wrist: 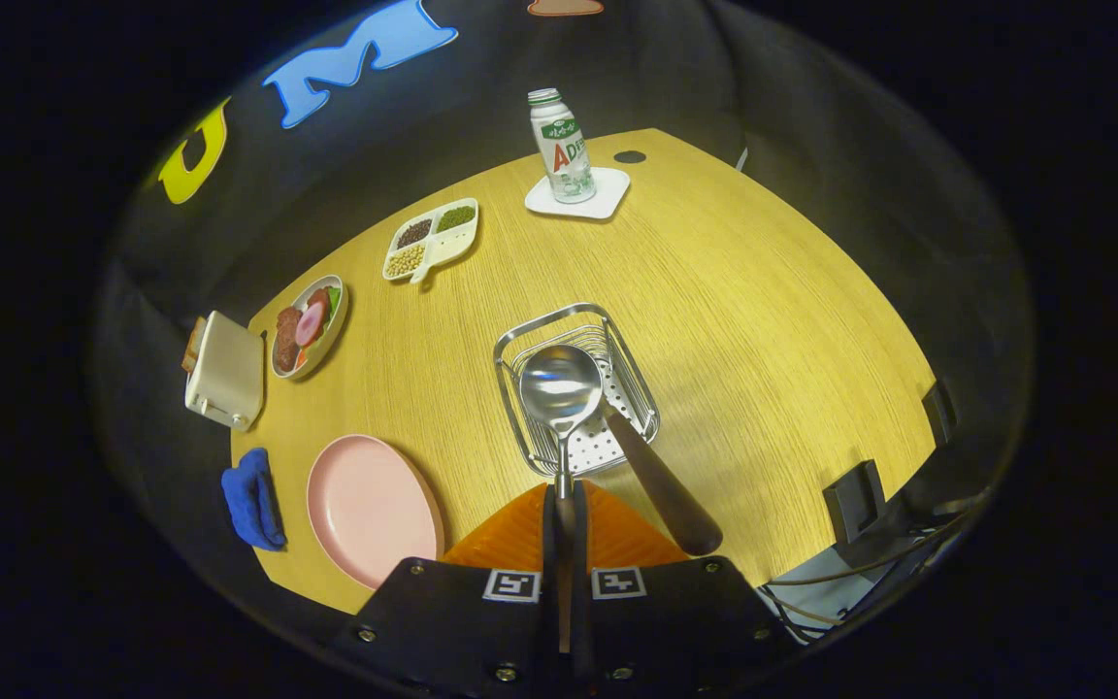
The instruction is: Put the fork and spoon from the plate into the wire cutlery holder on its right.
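My gripper (565, 497) is shut on the thin handle of a metal spoon (560, 386). The spoon's shiny bowl hangs just ahead of the fingers, over the wire cutlery holder (574, 311). A brown-handled utensil (664, 490) leans in the holder. Its handle sticks out towards me, right of the fingers, and its head is hidden behind the spoon. The pink plate (370, 505) lies left of the holder and the fingers, with nothing on it.
On the wooden table (763, 320), a bottle (561, 146) stands on a white coaster far beyond the holder. A divided dish of beans (431, 240), a bowl of food (309, 325), a toaster (225, 371) and a blue cloth (251, 498) line the left side. Black clamps (855, 500) sit at the right edge.
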